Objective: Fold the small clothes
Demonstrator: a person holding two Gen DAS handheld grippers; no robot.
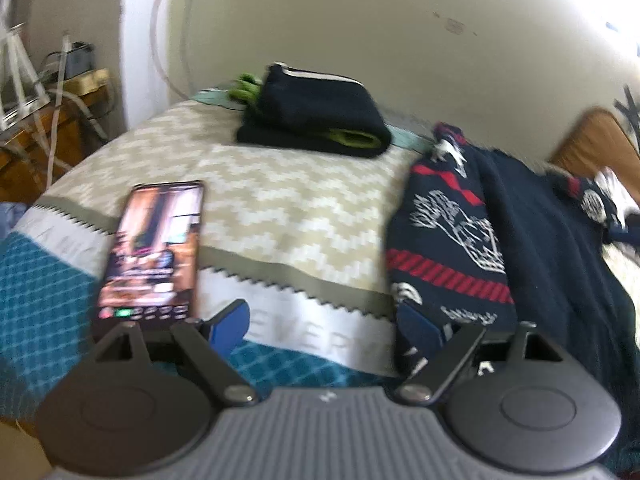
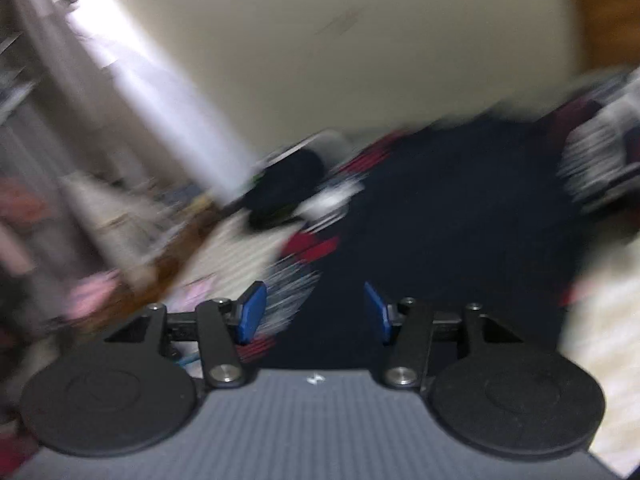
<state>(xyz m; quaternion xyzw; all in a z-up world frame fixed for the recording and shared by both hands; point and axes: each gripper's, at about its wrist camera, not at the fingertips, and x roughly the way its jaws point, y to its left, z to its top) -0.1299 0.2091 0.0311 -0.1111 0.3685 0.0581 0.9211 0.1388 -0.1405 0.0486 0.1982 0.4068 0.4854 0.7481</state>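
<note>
Bed (image 1: 280, 208) carries one folded dark garment (image 1: 316, 116); patterned sweater (image 1: 460, 236) remains unfolded, left gripper (image 1: 324, 328) jaws wide and empty, right gripper (image 2: 316, 312) jaws part-open, empty.

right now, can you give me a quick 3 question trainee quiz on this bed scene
1. True or false: the phone lies on the bed with its screen lit.
2. Which lies farther back? A) folded dark garment B) patterned navy sweater
3. The left gripper has its jaws ____.

Key: 1 true; 2 A; 3 open, with nothing between them.
</note>
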